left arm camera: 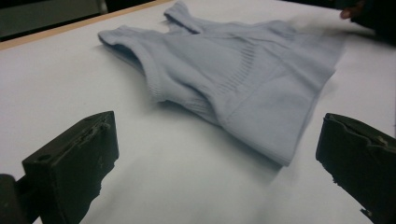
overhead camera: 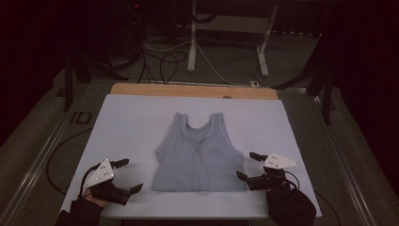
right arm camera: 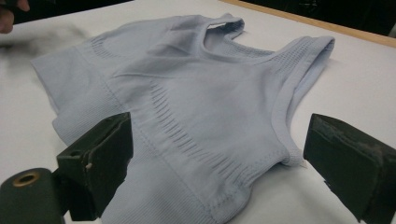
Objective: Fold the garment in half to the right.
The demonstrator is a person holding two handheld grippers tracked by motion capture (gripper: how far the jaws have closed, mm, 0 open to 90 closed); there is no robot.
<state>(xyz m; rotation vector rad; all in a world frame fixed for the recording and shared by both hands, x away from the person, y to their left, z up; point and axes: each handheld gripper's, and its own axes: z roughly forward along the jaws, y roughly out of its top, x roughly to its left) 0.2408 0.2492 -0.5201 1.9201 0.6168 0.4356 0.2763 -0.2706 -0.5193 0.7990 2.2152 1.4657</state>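
In the left gripper view, the far right hem of the tank top [left arm camera: 299,28] is smeared by blur. The bottom edge cuts its near hem [right arm camera: 154,205] in the right gripper view. Dark surroundings hide details beyond the worktop [overhead camera: 131,122].

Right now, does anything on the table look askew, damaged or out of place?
Nothing stands out. The pale blue knitted tank top lies flat and roughly square on the white table sheet, straps away from the person, with only slight rumpling. The left gripper and right gripper sit open beside its lower corners, not gripping it.
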